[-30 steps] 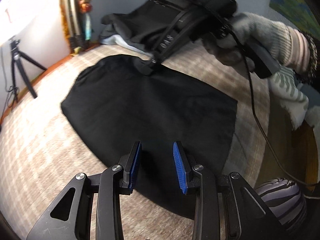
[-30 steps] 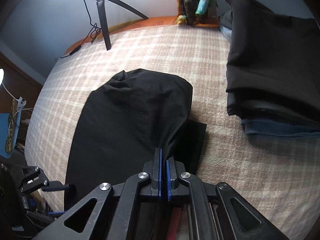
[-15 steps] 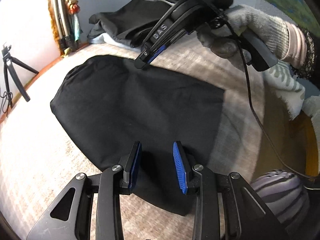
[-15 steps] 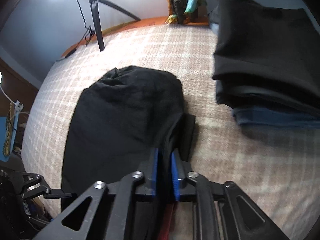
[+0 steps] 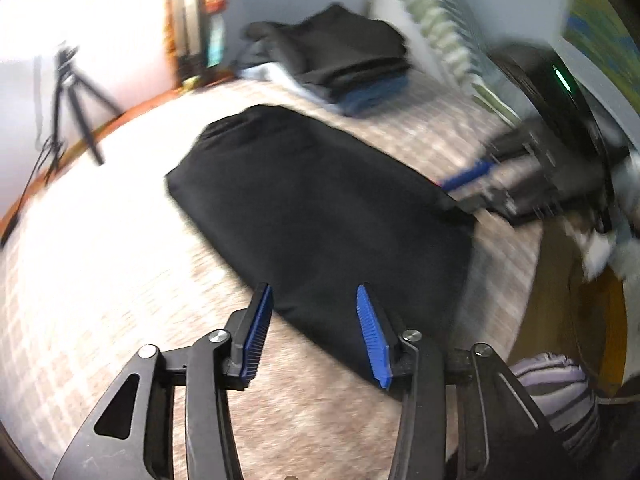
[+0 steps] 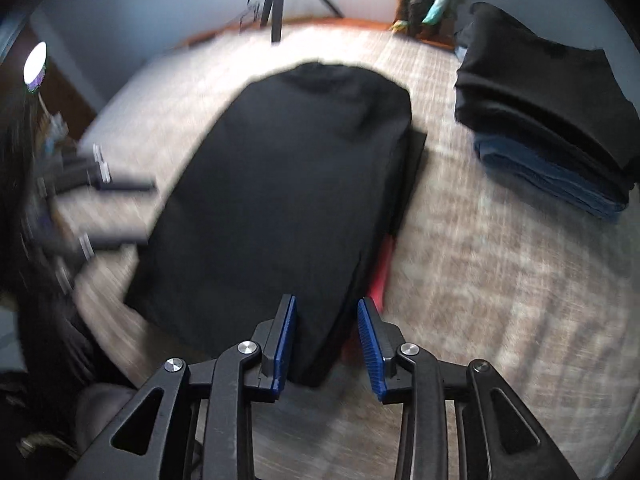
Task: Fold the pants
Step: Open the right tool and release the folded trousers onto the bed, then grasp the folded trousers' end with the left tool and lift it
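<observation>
The black pants [image 5: 320, 208] lie folded into a flat rectangle on the checked bed cover; they also show in the right wrist view [image 6: 288, 200]. My left gripper [image 5: 314, 332] is open and empty, just above the near edge of the pants. My right gripper [image 6: 326, 340] is open and empty over the near corner of the pants, with a red strip [image 6: 380, 268] showing under their right edge. The right gripper also shows, blurred, at the pants' right corner in the left wrist view [image 5: 472, 176].
A stack of folded dark and blue clothes [image 6: 552, 120] sits at the back of the bed [image 6: 480, 280], also in the left wrist view [image 5: 344, 68]. A tripod [image 5: 72, 112] stands by the wall. The bed's right edge [image 5: 520, 280] drops to a wooden floor.
My right gripper has opened, let go of the pants and drawn back. The pants now lie flat as a folded rectangle. My left gripper has pulled back and opened wider.
</observation>
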